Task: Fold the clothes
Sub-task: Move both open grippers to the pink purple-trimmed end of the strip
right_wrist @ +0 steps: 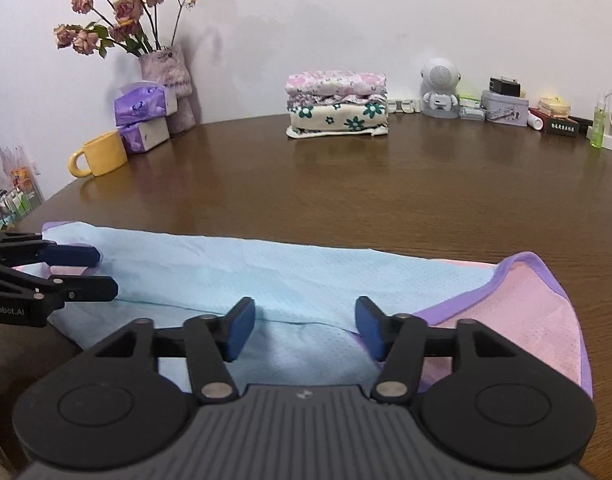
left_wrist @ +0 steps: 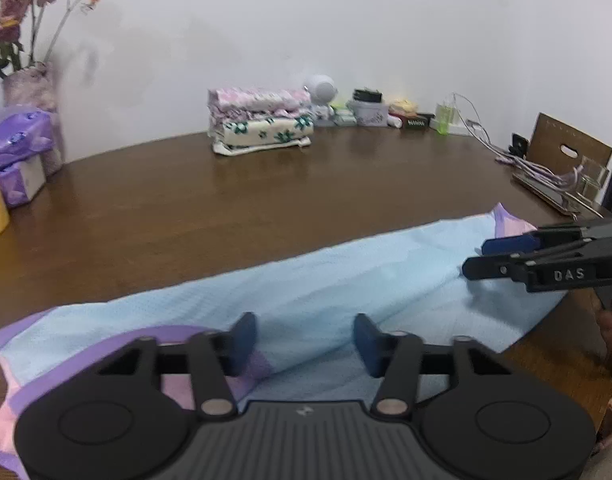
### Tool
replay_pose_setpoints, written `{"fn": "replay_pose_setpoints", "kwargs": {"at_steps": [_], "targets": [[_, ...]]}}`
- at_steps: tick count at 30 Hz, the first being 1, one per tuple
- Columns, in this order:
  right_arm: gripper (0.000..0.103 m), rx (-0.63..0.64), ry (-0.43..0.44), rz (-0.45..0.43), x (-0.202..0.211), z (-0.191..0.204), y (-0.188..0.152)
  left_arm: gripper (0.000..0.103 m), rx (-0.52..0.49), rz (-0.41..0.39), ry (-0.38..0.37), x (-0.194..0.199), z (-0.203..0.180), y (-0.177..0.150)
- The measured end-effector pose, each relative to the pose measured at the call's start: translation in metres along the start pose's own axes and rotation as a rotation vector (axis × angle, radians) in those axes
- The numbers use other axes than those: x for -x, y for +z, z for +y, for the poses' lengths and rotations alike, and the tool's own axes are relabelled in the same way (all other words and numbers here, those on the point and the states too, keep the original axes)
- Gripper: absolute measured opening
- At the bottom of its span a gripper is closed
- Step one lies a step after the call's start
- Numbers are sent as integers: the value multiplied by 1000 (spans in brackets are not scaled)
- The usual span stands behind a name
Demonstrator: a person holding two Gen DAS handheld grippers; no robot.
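The blue garment [right_wrist: 266, 268] lies flat on the near side of the brown table [right_wrist: 385, 192], with pink and purple parts at its ends. It looks soft, thin and light — best held by an edge or corner. Far off sits a neat pile of folded clothes [right_wrist: 337, 104]. The left gripper [left_wrist: 302, 338] and right gripper [right_wrist: 304, 328] are both spread wide, holding nothing. The vase [right_wrist: 166, 68] holds dried flowers — what is in the yellow mug [right_wrist: 102, 154] cannot be seen.

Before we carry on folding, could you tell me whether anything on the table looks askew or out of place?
Nothing stands out. The light blue garment lies flat on the table, and the folded stack behind it sits upright.
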State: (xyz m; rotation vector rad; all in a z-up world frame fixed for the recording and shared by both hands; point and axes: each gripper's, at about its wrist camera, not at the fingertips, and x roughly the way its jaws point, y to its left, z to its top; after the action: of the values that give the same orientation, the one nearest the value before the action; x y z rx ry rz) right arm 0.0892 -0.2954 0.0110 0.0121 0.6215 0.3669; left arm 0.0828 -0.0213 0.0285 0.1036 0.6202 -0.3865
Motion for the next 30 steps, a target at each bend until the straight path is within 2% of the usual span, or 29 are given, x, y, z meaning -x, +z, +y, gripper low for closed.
{"fn": "replay_pose_setpoints", "kwargs": {"at_steps": [1,4,8,10,12,17,24,30], "targets": [[64,-9,7,-5,1,1,0,72,3,-10,10,2,1,0],[75,-26,22,-15,1,4,0,80,37,-26,22,8,6,-2],[85,-45,53,-18,0,7,1,84,78,-44,47,16,14,-4],[96,-60,80,-24,1,9,1,87,97,-56,61,20,18,-6],[101,-66,100,-34,1,12,2,89,120,-70,70,25,23,-7],[102,-80,113,-61,4,22,4,93,186,-96,97,37,35,-12],[103,-117,21,-69,-1,40,6,95,236,-96,215,48,44,-17],[103,-66,-15,-66,-7,61,7,95,258,-110,243,60,55,-21]]}}
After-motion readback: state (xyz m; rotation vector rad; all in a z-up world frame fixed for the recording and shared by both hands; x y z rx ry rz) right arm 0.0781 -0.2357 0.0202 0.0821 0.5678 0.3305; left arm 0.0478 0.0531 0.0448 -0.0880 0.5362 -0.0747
